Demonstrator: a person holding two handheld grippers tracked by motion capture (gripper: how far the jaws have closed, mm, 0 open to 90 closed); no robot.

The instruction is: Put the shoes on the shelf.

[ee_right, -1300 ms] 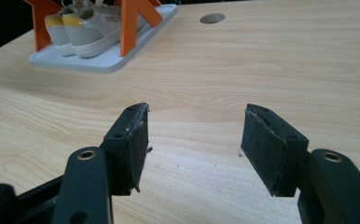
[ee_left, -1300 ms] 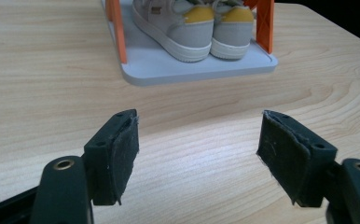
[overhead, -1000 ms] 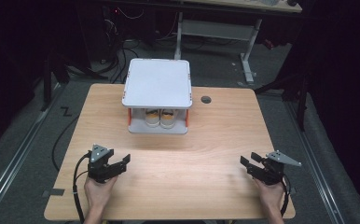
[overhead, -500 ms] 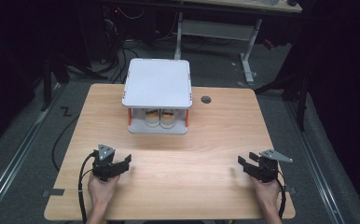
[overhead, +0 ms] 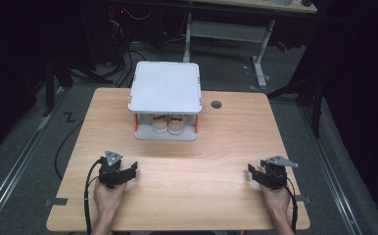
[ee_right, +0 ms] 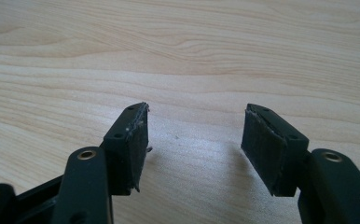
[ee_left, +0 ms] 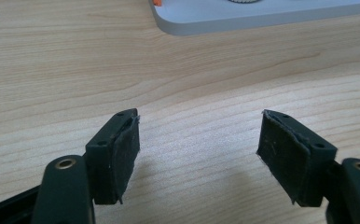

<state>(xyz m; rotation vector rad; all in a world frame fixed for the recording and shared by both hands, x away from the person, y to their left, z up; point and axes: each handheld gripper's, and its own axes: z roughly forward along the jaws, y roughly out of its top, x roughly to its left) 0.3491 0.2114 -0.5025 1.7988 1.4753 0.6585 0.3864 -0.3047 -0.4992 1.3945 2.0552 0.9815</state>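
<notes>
A white two-tier rack (overhead: 165, 88) with orange posts stands at the far middle of the wooden table (overhead: 226, 147). Under its top shelf sit two small white and yellow items (overhead: 168, 123), too small to name. My left gripper (overhead: 126, 171) rests low over the near left of the table, jaws wide apart with bare wood between them (ee_left: 197, 140). The rack's base edge (ee_left: 262, 16) shows ahead of it. My right gripper (overhead: 253, 172) sits at the near right, also open, nothing between its pads (ee_right: 194, 137).
A dark round grommet hole (overhead: 216, 104) lies in the table just right of the rack. Cables trail from both grippers over the near edge. Beyond the table stand desk legs (overhead: 259, 58) and dark floor with cables.
Both hands have sunk slightly toward the table and drawn a little nearer the front edge. The jaws of both grippers stay as wide as before.
</notes>
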